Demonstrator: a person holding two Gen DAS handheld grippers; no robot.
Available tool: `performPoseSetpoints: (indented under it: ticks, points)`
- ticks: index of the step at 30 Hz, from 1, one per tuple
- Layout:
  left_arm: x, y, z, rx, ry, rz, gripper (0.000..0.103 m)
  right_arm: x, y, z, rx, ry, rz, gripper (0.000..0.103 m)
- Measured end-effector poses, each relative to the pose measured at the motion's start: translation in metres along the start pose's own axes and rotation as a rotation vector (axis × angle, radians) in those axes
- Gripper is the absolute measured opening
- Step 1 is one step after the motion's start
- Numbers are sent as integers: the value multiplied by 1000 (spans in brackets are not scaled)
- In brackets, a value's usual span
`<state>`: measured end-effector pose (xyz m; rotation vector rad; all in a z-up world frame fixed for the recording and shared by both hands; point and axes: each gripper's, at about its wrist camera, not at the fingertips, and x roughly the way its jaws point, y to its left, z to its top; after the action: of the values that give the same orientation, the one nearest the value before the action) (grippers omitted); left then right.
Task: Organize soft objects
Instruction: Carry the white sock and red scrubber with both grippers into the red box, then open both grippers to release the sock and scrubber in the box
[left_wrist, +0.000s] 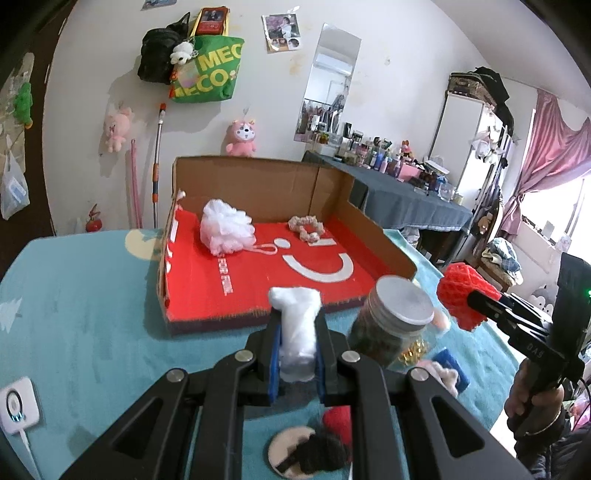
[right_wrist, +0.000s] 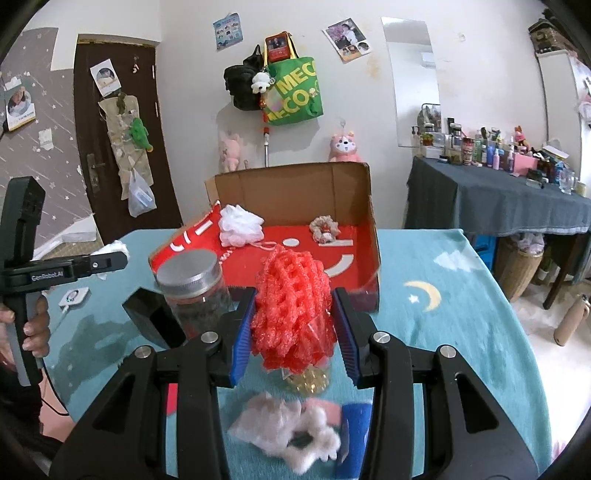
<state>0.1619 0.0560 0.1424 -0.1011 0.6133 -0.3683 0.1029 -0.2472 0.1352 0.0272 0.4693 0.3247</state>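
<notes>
Left wrist view: the left gripper (left_wrist: 297, 334) pinches a white cotton wad (left_wrist: 295, 325); the cardboard box (left_wrist: 258, 184) lies straight ahead.

Right wrist view: the right gripper (right_wrist: 293, 325) clamps red foam netting (right_wrist: 291, 306), box ahead, slightly left.

The left gripper (left_wrist: 297, 332) is pointing forward and somewhat downward, its blue-padded jaws pressing tight on a white cotton wad (left_wrist: 295, 328) that is standing upright between them. In the right wrist view the same gripper (right_wrist: 110, 258) is showing side-on, and a hand (right_wrist: 35, 328) is wrapping its fingers around the black handle below it. The right gripper (right_wrist: 293, 325) is also angling slightly down, its jaws partway apart and clamping a red mesh net (right_wrist: 291, 314) from both sides. From the left wrist view, the right gripper (left_wrist: 469, 299) is reaching in from the right, a hand (left_wrist: 532, 398) gripping its handle, a bangle circling the wrist.
</notes>
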Motion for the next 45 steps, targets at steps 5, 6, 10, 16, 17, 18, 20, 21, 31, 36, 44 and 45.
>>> performPoseSetpoints:
  ticks: [5, 6, 10, 16, 17, 18, 20, 21, 31, 36, 44, 45]
  points:
    - [5, 0, 21, 37, -6, 5, 15, 9, -8, 18, -7, -10, 9, 39]
    - [8, 0, 27, 54, -2, 5, 15, 11, -9, 22, -8, -10, 16, 39]
    - [23, -1, 45, 130, 29, 11, 16, 26, -11, 45, -53, 2, 37, 39]
    - [71, 7, 69, 200, 136, -3, 16, 79, -10, 83, -154, 85, 86, 39]
    - [81, 11, 71, 194, 162, -7, 16, 93, -10, 89, -170, 109, 91, 39]
    - [92, 15, 72, 189, 192, -15, 16, 109, -10, 94, -182, 139, 97, 39]
    - [112, 22, 74, 180, 244, -18, 16, 134, -13, 101, -187, 188, 102, 39]
    - [123, 27, 75, 179, 268, -10, 16, 148, -15, 103, -182, 221, 103, 39]
    - [194, 60, 76, 142, 432, 59, 18, 267, -38, 95, -170, 496, 15, 39]
    - [212, 73, 75, 125, 479, 102, 18, 295, -38, 90, -192, 563, -30, 40]
    - [219, 76, 74, 111, 495, 114, 21, 303, -40, 94, -174, 575, -34, 44]
    - [220, 76, 74, 114, 495, 119, 22, 302, -40, 94, -179, 574, -34, 44]
